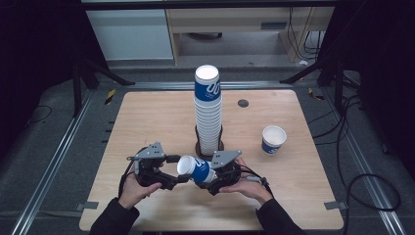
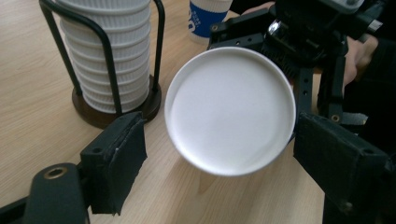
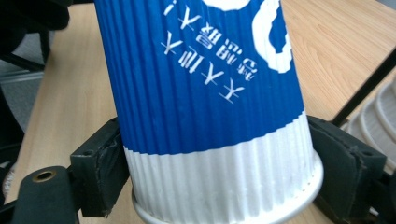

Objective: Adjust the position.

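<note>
My table (image 1: pixel 147 127): light wood top, rounded corners, sits on grey floor between metal rails. At centre, dark round stand (image 1: pixel 209 146) with black wire uprights, resting directly on wood, carrying tall stack of ribbed cups (image 1: pixel 208 110). To its right, well apart, single blue-and-white cup (image 1: pixel 273 139) upright on wood, mouth up. Small dark round disc (image 1: pixel 242 103) near far edge.

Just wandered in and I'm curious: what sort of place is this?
Probably a lab set up for recording handling tasks. A lone wooden table stands inside a black frame with dark curtains, cables trail across the floor, and a person works paper cups with hand-held grippers.
</note>
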Demonstrator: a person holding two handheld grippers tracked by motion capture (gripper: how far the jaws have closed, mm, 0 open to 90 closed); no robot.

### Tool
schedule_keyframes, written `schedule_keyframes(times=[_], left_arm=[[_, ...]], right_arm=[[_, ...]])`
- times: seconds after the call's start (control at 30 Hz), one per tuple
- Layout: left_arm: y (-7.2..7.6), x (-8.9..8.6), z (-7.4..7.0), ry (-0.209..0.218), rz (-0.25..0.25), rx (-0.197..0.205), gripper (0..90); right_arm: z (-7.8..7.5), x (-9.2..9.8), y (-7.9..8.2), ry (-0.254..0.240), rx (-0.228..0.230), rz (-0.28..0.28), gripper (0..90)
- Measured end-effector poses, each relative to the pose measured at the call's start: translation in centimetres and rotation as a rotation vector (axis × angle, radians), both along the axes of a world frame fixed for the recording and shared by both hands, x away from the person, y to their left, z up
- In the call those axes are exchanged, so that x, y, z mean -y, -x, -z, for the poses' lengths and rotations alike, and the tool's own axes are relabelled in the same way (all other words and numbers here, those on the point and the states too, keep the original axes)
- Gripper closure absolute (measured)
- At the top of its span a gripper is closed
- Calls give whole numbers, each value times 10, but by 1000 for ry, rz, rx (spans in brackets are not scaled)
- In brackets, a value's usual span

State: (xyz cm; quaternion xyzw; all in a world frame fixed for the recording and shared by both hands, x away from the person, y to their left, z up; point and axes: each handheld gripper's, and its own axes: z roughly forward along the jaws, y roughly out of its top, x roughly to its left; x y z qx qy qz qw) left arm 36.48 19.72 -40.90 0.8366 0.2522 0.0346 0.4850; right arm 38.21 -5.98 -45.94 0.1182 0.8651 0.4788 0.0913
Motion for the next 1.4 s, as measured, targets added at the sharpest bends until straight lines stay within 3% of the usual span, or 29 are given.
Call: schedule_keyframes(times=[0.07,0.5,0.7,0.87,0.97,1.03,1.07,1.23,1.33,1.4], left_arm=[[-1,1,3,-41,11,-16,152],[-1,21,21,-199,73,-73,180],[0,24,23,-213,88,-84,237],[-1,21,22,-192,88,-91,244],[-3,13,18,-170,63,-72,246],[-4,6,15,-128,45,-60,247],[-4,6,15,-128,45,-60,247],[-9,-13,10,-23,-8,-25,246],[-10,-19,7,40,-6,-9,246],[-10,-20,7,55,-3,0,246]], right_arm=[[0,0,0,25,10,-3,155],[9,-18,9,132,35,-60,152],[11,-21,11,158,42,-72,148],[11,-20,10,145,36,-70,120],[7,-15,7,121,23,-47,91],[3,-9,4,87,13,-25,84],[0,-5,3,66,7,-18,82],[-11,11,-2,-39,-39,7,75],[-14,18,-4,-80,-68,7,73],[-14,19,-4,-86,-73,7,73]])
